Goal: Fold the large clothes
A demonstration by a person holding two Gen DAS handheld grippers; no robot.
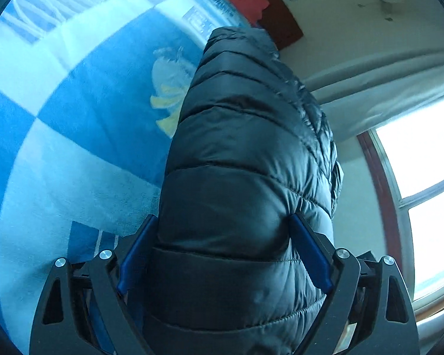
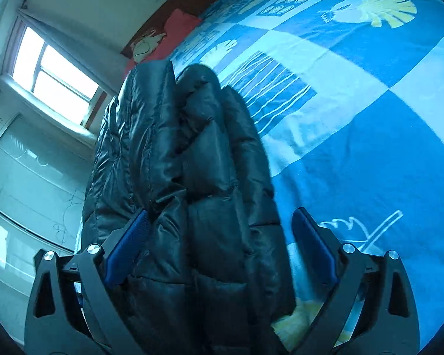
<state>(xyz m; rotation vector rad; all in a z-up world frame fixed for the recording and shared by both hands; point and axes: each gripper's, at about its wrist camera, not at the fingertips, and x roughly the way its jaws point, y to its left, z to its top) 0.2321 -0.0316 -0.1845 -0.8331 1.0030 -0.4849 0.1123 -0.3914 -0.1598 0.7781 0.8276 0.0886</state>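
Observation:
A black quilted puffer jacket [image 1: 245,148] fills the left wrist view, bunched into a thick roll that runs away from the camera. My left gripper [image 1: 222,217] stands wide, and both blue pads [image 1: 309,251] press into the roll's sides. In the right wrist view the same jacket [image 2: 177,162] hangs in folded layers between the jaws of my right gripper [image 2: 220,211]. Its left pad [image 2: 130,245] touches the fabric, while a strip of bedding shows between the right pad and the jacket, so this gripper is open.
A blue and white checked bedspread [image 1: 74,118] [image 2: 370,118] with shell and fish prints lies under the jacket. A red pillow [image 2: 177,26] sits at the headboard. A bright window [image 1: 423,162] [image 2: 53,74] and pale cabinet doors [image 2: 23,177] line the wall side.

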